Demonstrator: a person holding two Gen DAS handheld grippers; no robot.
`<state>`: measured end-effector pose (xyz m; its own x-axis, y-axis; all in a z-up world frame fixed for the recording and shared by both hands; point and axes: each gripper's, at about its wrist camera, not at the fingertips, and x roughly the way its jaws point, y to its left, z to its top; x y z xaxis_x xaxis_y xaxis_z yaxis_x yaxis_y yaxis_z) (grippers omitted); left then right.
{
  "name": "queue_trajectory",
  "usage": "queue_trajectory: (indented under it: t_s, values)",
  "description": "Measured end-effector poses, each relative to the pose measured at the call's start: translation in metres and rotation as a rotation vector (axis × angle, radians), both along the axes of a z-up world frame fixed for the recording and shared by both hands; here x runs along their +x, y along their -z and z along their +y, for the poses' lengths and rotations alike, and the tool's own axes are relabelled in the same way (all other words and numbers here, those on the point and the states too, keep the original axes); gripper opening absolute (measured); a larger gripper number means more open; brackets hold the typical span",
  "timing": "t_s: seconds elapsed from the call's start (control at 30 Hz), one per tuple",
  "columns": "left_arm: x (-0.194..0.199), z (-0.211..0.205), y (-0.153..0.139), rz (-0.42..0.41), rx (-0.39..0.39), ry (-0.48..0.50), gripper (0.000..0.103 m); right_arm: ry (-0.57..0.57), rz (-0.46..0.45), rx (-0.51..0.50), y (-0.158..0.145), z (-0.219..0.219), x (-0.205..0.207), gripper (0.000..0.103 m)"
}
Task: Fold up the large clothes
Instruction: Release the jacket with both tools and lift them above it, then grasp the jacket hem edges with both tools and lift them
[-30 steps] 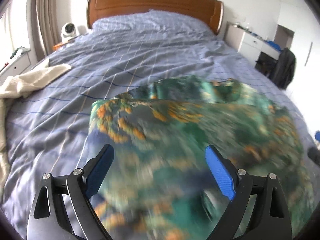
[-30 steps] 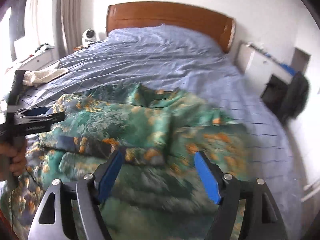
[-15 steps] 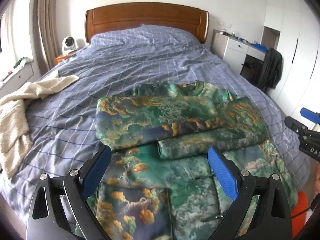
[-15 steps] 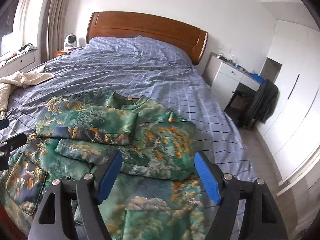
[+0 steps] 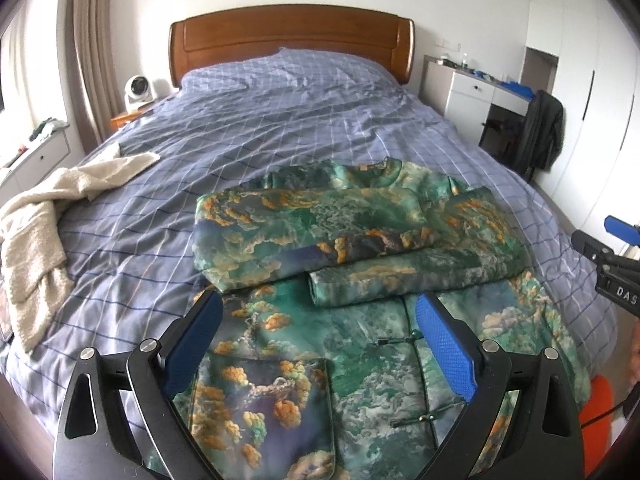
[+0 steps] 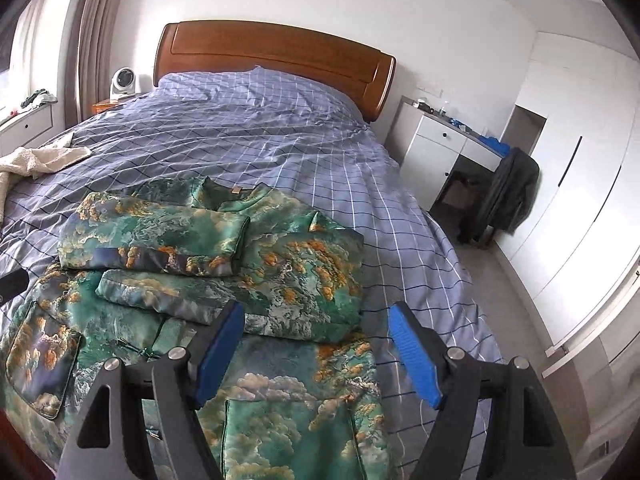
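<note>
Left wrist view: the left tongs (image 5: 318, 344) hang spread wide over the near end of the bed (image 5: 280, 128), with nothing between the blue pads (image 5: 446, 350). Under them lies the green garment (image 5: 360, 264), printed with orange and teal cloud shapes. Its sleeves are folded across the chest, one over the other, and the collar points toward the wooden headboard (image 5: 292, 40). The lower part of the garment runs toward the foot of the bed, showing a patch pocket (image 5: 256, 408) and knotted frog fastenings (image 5: 396, 340).

At the right edge of this view the right tongs (image 5: 612, 256) come in from the side, and the white letters "DAS" can be read on the black body; the rest of the word is cut off. Seen from their own camera, the right tongs (image 6: 318, 354) are also released, pads wide apart, hovering above the garment's right side near the bed's edge and gripping nothing.

A cream towel (image 5: 52, 216) lies crumpled on the checked blue bedcover (image 5: 180, 184) to the left, well apart from the garment. A small white fan (image 5: 138, 88) stands on the nightstand beside the headboard. To the right of the bed a white desk (image 6: 444, 148) carries small items too small to make out, and a dark jacket (image 6: 508, 196) hangs over the chair beside it.
</note>
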<state>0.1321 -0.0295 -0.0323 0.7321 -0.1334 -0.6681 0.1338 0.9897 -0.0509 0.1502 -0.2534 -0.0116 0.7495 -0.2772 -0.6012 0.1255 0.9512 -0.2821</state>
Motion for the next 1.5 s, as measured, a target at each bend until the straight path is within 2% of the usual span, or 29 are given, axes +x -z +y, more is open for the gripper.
queue_trajectory:
  t_s: [0.57,0.7,0.77,0.9,1.03,1.13,1.27,1.4,1.47,1.5]
  values:
    - [-0.004,-0.007,0.005,0.014,0.008,0.017,0.097,-0.001,-0.005,-0.029,-0.007,0.002,-0.005,0.076]
    - [-0.002,0.001,0.010,0.037,0.009,0.023,0.097,-0.023,-0.002,0.001,-0.006,-0.002,-0.003,0.076]
    - [-0.002,0.017,0.013,0.056,0.000,0.010,0.097,-0.053,0.007,0.067,-0.004,-0.015,-0.004,0.076]
    - [-0.009,0.085,0.035,0.119,-0.018,-0.079,0.099,-0.067,0.068,0.162,0.017,-0.057,-0.012,0.076]
    - [-0.018,0.160,0.077,0.256,-0.077,-0.176,0.099,0.017,0.212,0.285,0.066,-0.135,-0.032,0.076]
    - [-0.026,0.193,0.112,0.361,-0.178,-0.164,0.099,0.102,0.317,0.410,0.105,-0.186,-0.055,0.076]
    - [-0.030,0.189,0.142,0.433,-0.270,-0.049,0.099,0.080,0.397,0.565,0.139,-0.212,-0.080,0.076]
    - [-0.029,0.176,0.155,0.435,-0.249,-0.005,0.100,0.001,0.410,0.679,0.151,-0.209,-0.083,0.076]
    - [-0.029,0.171,0.159,0.447,-0.259,0.020,0.101,-0.080,0.437,0.728,0.159,-0.198,-0.077,0.077]
    - [-0.030,0.169,0.160,0.452,-0.259,0.028,0.101,-0.103,0.454,0.731,0.160,-0.194,-0.074,0.080]
